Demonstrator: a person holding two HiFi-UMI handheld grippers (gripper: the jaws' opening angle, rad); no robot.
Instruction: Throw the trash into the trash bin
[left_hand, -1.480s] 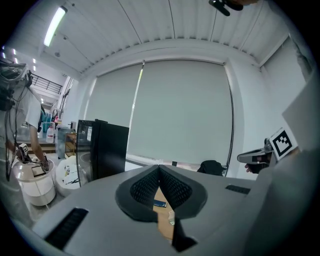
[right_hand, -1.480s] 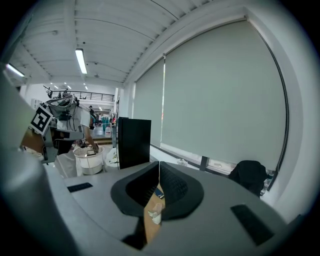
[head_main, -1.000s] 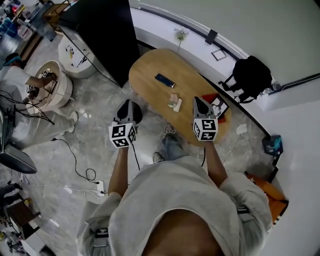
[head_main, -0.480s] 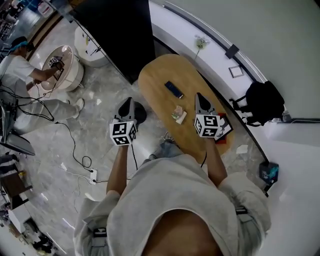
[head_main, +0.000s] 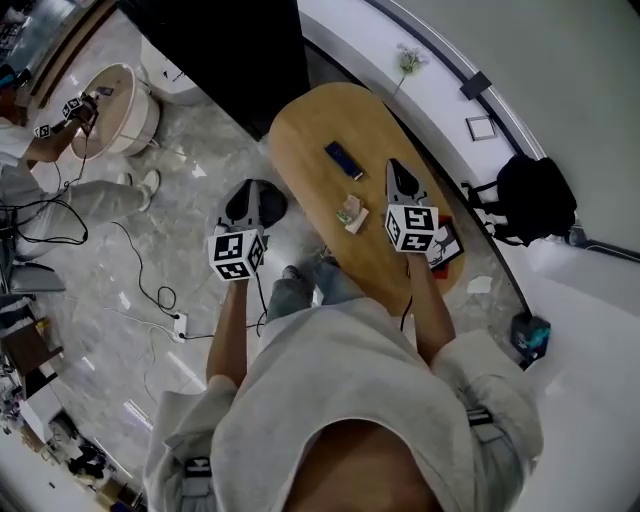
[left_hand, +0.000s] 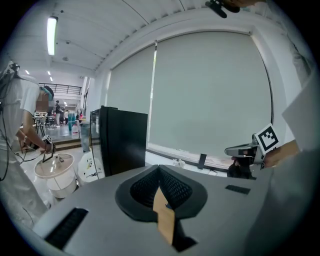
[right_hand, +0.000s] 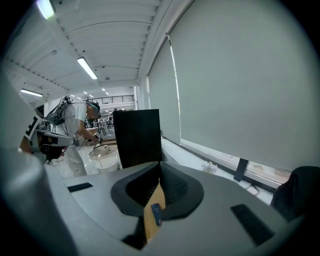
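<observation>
The trash, a crumpled paper wad (head_main: 349, 212), lies in the middle of the oval wooden table (head_main: 310, 125). My right gripper (head_main: 398, 167) hovers over the table just right of the wad, its jaws shut and holding nothing. My left gripper (head_main: 251, 190) is over the marble floor left of the table, jaws also shut and empty. In the left gripper view the left gripper (left_hand: 159, 168) points at a black cabinet (left_hand: 122, 140); only a sliver of table shows under the closed tips. The right gripper (right_hand: 160, 166) shows the same. A white round container (head_main: 168, 70) stands beside the cabinet.
A flat blue object (head_main: 343, 160) and a red-and-white item (head_main: 447, 247) lie on the table. A black backpack (head_main: 535, 197) sits by the curved wall ledge. A cable and power strip (head_main: 180, 322) lie on the floor. A person (head_main: 40, 150) works at a round white table (head_main: 110, 95).
Both grippers have moved forward. The right one has gone further up the table, so its tips are now past the trash wad. Both stay shut.
</observation>
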